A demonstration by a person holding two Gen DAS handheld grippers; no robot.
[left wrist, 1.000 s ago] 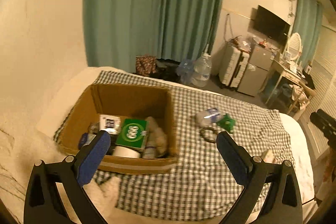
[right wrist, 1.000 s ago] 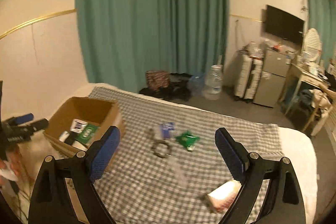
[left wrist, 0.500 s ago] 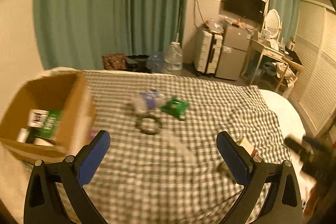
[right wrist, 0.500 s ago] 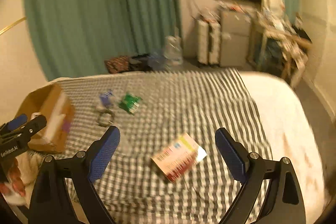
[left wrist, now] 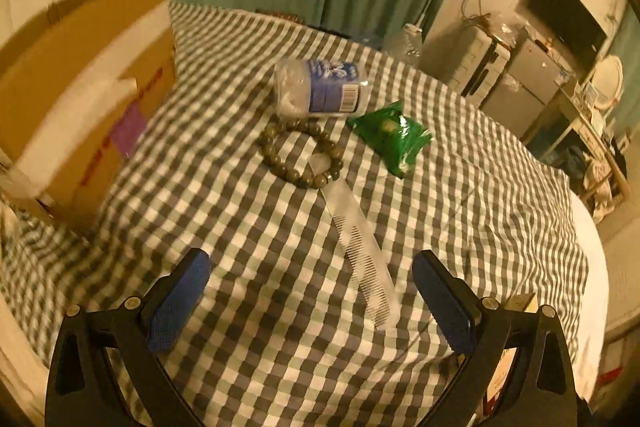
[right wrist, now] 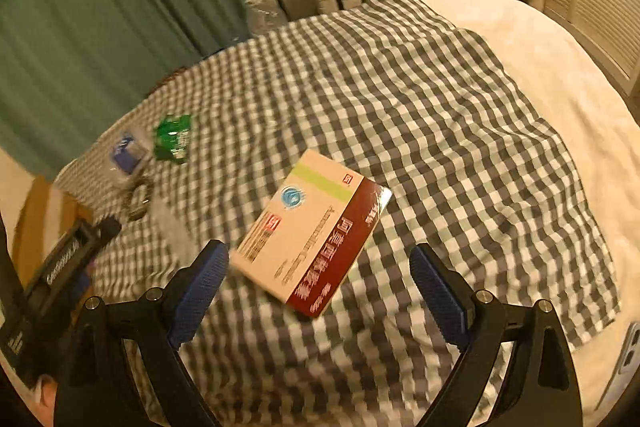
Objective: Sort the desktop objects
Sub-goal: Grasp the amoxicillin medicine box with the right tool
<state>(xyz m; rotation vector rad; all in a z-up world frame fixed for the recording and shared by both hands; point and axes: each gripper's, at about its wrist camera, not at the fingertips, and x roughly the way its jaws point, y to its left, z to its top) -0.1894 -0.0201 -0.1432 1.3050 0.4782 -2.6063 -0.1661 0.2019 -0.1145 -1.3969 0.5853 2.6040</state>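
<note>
Checked cloth (left wrist: 280, 267) not yet cleared: clear plastic comb (left wrist: 362, 247), bead bracelet (left wrist: 300, 155), medicine carton (right wrist: 308, 235) unsorted; left gripper (left wrist: 310, 301), right gripper (right wrist: 318, 293) spread wide, nothing held

cardboard box (left wrist: 80, 83) blurred, cut off at left; bead bracelet (right wrist: 138, 197) smeared by motion

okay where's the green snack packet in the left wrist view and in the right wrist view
Left wrist: green packet lies right of centre, upper half, beside the bead bracelet.
Right wrist: green packet sits far left, small and blurred.
Shared landmark: the blue-labelled container next to it, also at.
</note>
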